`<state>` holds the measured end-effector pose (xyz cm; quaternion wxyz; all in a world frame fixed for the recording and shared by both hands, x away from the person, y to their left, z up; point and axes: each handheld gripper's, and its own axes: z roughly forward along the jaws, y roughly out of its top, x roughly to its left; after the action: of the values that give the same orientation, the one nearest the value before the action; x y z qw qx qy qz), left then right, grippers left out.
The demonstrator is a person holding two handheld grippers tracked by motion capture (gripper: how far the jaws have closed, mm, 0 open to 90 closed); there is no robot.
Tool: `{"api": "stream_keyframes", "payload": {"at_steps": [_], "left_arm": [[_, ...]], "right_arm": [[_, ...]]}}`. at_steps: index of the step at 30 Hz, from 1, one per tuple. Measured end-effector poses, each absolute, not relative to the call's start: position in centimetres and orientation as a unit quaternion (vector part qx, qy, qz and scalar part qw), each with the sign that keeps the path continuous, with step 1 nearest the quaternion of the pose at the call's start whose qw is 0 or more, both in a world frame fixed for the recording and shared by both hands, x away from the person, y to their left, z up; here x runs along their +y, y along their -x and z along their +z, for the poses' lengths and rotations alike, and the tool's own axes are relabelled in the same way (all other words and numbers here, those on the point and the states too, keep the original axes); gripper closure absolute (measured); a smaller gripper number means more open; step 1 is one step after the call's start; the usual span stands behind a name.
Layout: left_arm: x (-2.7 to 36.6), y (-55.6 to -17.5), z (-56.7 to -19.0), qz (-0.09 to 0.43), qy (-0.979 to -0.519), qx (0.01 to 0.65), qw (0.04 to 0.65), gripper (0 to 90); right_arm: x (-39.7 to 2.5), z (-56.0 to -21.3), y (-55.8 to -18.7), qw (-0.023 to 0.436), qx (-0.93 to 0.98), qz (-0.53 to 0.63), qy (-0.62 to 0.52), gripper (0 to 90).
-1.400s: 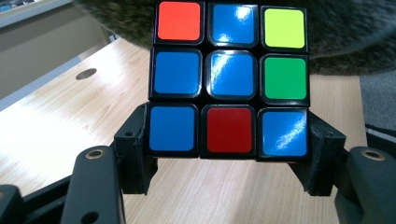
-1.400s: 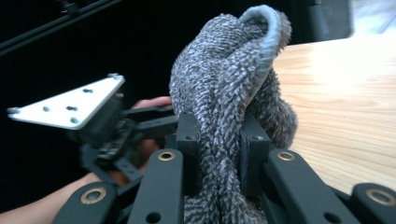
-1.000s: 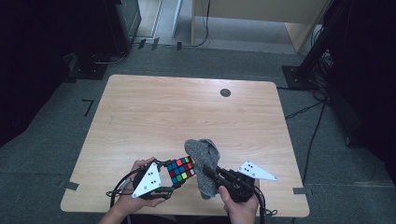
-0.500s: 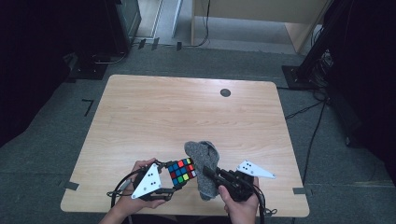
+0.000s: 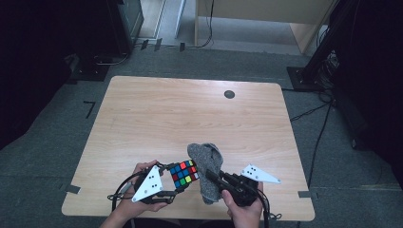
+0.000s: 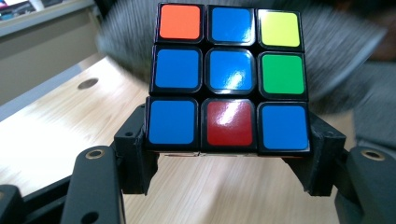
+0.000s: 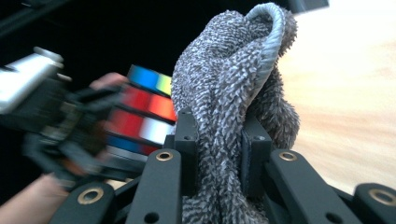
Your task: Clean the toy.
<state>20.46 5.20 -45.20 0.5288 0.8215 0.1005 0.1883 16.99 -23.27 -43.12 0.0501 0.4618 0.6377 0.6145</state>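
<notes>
A colour-tiled puzzle cube [image 5: 184,174] is clamped between the jaws of my left gripper [image 5: 177,183] near the table's front edge; in the left gripper view the cube [image 6: 229,77] shows mostly blue tiles. My right gripper [image 5: 212,179] is shut on a grey fuzzy cloth [image 5: 207,167], which bunches up between its jaws in the right gripper view [image 7: 233,112]. The cloth hangs right beside the cube, touching or nearly touching its right face. In the right gripper view the cube [image 7: 140,116] and the left gripper appear blurred at the left.
The wooden table [image 5: 190,118] has a round dark cable hole [image 5: 229,94] at its far right. Grey carpet, cables and dark equipment stands surround the table. Tape marks sit at the table's front corners.
The cube and the cloth have stayed close together near the front edge; both hands shifted only slightly, the cloth rubbing beside the cube.
</notes>
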Motion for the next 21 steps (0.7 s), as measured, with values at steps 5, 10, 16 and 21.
{"api": "stream_keyframes", "payload": {"at_steps": [5, 10, 16, 21], "left_arm": [[4.8, -20.0, -45.0, 0.187, -0.819, 0.094, 0.534, 34.3], [5.4, -20.2, -44.8, 0.173, -0.812, 0.101, 0.548, 34.2], [5.0, -20.2, -45.2, 0.189, -0.822, 0.098, 0.529, 34.3], [4.7, -20.1, -45.3, 0.188, -0.823, 0.096, 0.528, 34.3]], "right_arm": [[-21.8, -41.6, -16.0, 0.049, 0.647, 0.633, -0.422, 73.6], [-22.5, -43.3, -17.1, 0.051, 0.65, 0.605, -0.456, 73.7], [-23.0, -43.2, -17.1, 0.046, 0.643, 0.606, -0.465, 73.2], [-22.0, -41.8, -16.2, 0.051, 0.651, 0.626, -0.426, 72.6]]}}
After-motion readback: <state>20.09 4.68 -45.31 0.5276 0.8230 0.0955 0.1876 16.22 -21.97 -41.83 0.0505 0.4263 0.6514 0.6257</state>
